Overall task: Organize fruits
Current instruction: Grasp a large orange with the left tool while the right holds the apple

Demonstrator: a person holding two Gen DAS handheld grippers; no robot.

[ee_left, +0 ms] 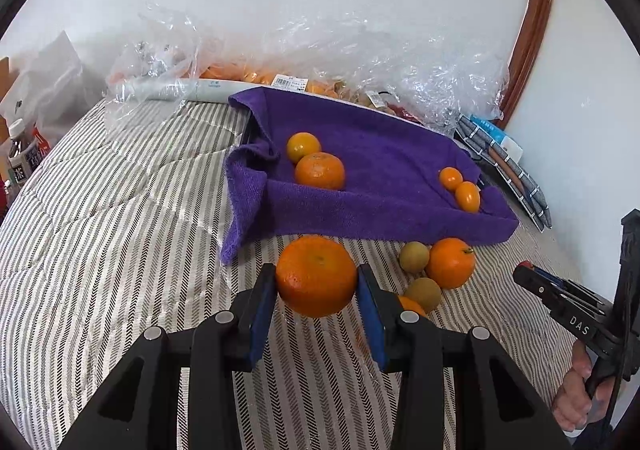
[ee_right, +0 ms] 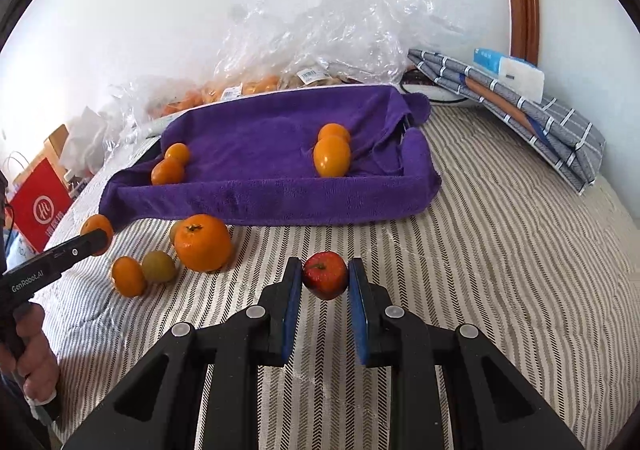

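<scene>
Orange (ee_left: pixel 316 276): pinched between left gripper (ee_left: pixel 317 282) pads, above striped cover.
Red fruit (ee_right: pixel 325 275): clamped by right gripper (ee_right: pixel 325 278).
Purple-lined tray (ee_left: pixel 384 210): straight ahead, far side of both; left gripper nearer.

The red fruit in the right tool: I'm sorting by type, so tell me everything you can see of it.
The red fruit is small, round and glossy, deep red with an orange-yellow blush and a dimpled top, apple-like. It sits pinched between the blue pads of the right tool, seemingly lifted above the striped bedcover, in front of the purple towel-lined tray.
</scene>
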